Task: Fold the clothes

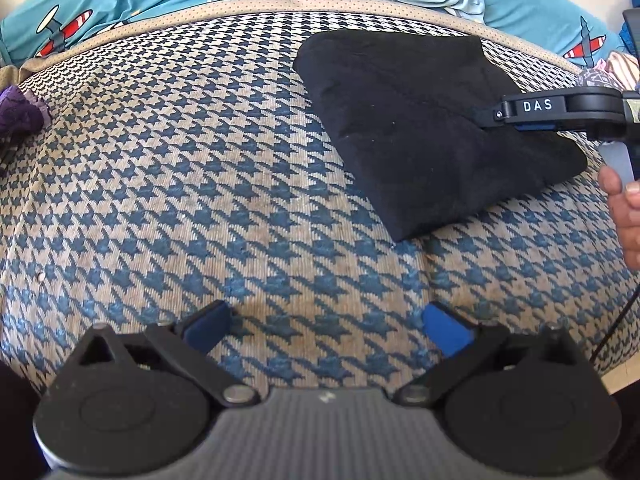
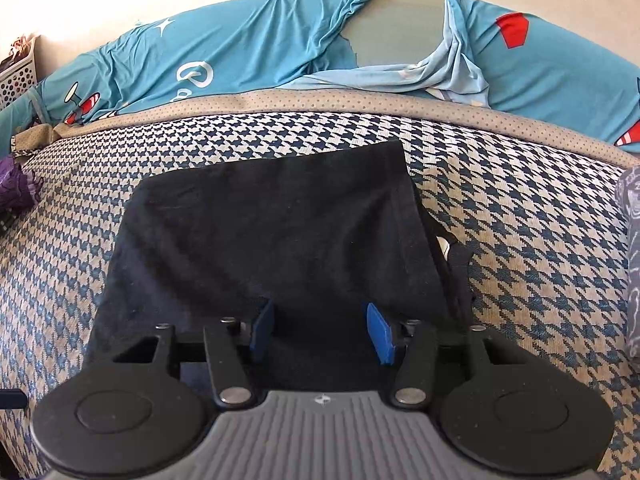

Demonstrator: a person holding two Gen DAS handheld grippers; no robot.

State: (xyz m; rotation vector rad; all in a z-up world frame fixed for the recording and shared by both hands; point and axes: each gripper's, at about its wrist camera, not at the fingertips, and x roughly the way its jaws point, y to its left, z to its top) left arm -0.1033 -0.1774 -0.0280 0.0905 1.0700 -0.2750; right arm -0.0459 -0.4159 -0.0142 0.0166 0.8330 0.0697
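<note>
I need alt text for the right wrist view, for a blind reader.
A folded black cloth garment lies on a blue-and-beige houndstooth cover, with the right tongs open just above its near edge. Teal printed bedding lies behind.

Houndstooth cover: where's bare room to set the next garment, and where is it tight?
Widest free patch: the houndstooth cover between the purple cloth at the left edge and the folded black garment. A smaller strip lies right of the garment toward the grey patterned cloth. Tight: over the garment, where the right gripper hovers open.
</note>
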